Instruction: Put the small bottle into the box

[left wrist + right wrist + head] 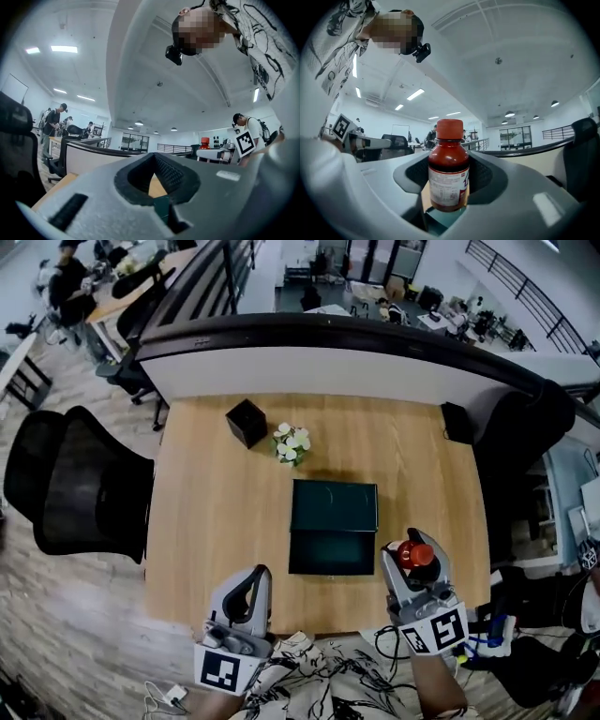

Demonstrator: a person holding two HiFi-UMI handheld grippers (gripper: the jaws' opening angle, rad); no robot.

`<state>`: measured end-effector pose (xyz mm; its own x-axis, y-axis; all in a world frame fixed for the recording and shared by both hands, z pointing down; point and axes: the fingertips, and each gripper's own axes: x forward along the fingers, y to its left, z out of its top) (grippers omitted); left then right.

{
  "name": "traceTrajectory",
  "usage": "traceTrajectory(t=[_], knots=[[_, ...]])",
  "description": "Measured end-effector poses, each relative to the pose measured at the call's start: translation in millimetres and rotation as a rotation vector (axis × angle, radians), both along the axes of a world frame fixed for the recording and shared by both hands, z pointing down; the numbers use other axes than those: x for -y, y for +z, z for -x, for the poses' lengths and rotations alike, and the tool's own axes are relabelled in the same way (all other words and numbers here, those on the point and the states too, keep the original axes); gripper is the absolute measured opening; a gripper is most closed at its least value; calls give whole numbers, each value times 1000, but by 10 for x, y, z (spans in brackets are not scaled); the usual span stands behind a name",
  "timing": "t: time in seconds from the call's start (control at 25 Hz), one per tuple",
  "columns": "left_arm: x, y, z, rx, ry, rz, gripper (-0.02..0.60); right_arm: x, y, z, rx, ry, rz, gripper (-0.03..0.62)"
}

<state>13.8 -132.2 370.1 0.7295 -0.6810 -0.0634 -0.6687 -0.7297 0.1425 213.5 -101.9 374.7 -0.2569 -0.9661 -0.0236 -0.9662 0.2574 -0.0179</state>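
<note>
At the left, the left gripper [258,576] is seen low over the near edge of the wooden table [202,512], its jaws brought together with nothing between them. In the middle of the table the dark green box [334,506] is found lying open, lid folded back, its interior apparently bare.

Over to the right, the small bottle [448,168] is held upright in the right gripper [415,563], just beside the box's near right corner. The jaws are clamped on the bottle's body, across the label, with the red screw cap [449,129] left standing clear above the pads.

The bottle is judged light and stiff, a dark reddish-brown body filled nearly to the shoulder. The round, glossy wall is likely to be slippery and could twist in the pads; if it is glass, a drop onto the table is to be avoided. The paper label is judged the best place for a hold, as taken here.

A white label with small print and a red mark is seen, but no brand or word can be read.
</note>
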Motion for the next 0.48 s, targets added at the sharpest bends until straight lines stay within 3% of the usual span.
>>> traceTrajectory(t=[0.24,0.48], knots=[[-123,126,-68,48,-90,29,-5,289,551,152,-51,-224,98,216],[-200,261,-93,82,-149,70,-5,447,1230,293,-156,-380,236,216]])
